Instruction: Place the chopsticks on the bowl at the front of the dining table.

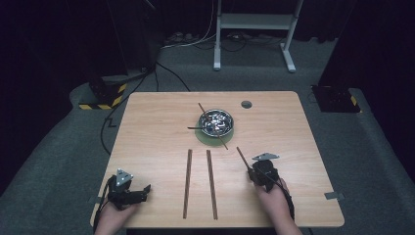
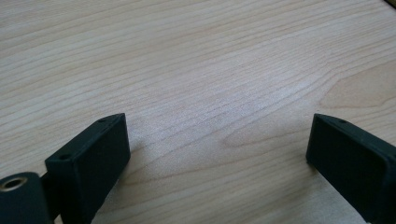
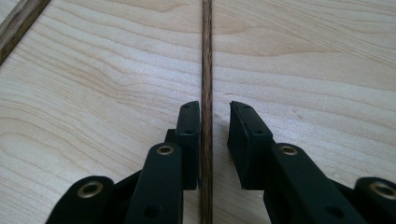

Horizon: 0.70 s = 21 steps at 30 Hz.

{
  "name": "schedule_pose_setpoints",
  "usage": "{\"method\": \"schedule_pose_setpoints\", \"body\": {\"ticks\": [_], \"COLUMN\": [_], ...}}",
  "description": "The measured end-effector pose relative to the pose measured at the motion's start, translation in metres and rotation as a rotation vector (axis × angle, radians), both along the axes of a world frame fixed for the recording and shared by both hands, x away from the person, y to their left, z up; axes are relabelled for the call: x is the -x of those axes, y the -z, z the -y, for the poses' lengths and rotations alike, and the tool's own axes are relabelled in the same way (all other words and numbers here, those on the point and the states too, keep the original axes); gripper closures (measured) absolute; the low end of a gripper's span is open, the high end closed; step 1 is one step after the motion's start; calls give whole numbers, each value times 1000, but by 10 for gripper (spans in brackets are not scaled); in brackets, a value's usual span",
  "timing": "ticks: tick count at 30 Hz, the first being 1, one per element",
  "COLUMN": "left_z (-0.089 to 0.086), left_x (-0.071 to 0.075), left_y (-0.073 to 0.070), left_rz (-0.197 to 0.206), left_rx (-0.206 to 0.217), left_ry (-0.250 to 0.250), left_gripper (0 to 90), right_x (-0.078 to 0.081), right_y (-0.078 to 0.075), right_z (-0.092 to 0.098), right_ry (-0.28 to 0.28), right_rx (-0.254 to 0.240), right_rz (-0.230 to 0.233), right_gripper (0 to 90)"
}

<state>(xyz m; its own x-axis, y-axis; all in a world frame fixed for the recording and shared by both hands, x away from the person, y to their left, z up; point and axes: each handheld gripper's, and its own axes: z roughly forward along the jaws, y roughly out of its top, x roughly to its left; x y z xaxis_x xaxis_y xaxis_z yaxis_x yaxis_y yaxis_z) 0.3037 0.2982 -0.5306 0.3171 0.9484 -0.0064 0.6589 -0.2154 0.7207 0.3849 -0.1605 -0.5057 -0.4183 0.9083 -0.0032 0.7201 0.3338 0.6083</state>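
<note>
Right tool [image 3: 215, 112] narrowly parted around a dark wooden stick [image 3: 207, 60], one jaw touching; left tool [image 2: 219, 140] spread wide over bare surface [image 2: 210, 56].

Wooden table [image 1: 147, 127], grey carpet floor [image 1: 58, 156], white metal stand [image 1: 254, 22], floor cables [image 1: 195, 41]

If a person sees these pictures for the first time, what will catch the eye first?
Most striking is the shiny metal bowl on a green mat at the far middle of the wooden table, with thin sticks lying across it. Nearer the person, two long dark wooden sticks lie side by side. The right tool has its jaws slightly apart around a third stick, while the left tool stands wide open over bare wood.
</note>
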Motion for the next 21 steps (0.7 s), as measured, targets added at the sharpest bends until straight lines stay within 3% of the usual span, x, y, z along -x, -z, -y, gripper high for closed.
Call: {"method": "schedule_pose_setpoints", "body": {"ticks": [8,12,21], "left_z": [0,0,0], "left_x": [0,0,0], "left_y": [0,0,0], "left_rz": [0,0,0], "left_rx": [1,0,1], "left_ry": [1,1,1], "left_gripper": [61,61,61], "right_x": [-7,-13,-13], "right_y": [-4,-7,-8], "right_z": [-5,-4,-7], "right_ry": [-8,-15,-16], "right_rx": [40,35,65], "right_rz": [-45,-83,-84], "right_gripper": [693,660,706]}}
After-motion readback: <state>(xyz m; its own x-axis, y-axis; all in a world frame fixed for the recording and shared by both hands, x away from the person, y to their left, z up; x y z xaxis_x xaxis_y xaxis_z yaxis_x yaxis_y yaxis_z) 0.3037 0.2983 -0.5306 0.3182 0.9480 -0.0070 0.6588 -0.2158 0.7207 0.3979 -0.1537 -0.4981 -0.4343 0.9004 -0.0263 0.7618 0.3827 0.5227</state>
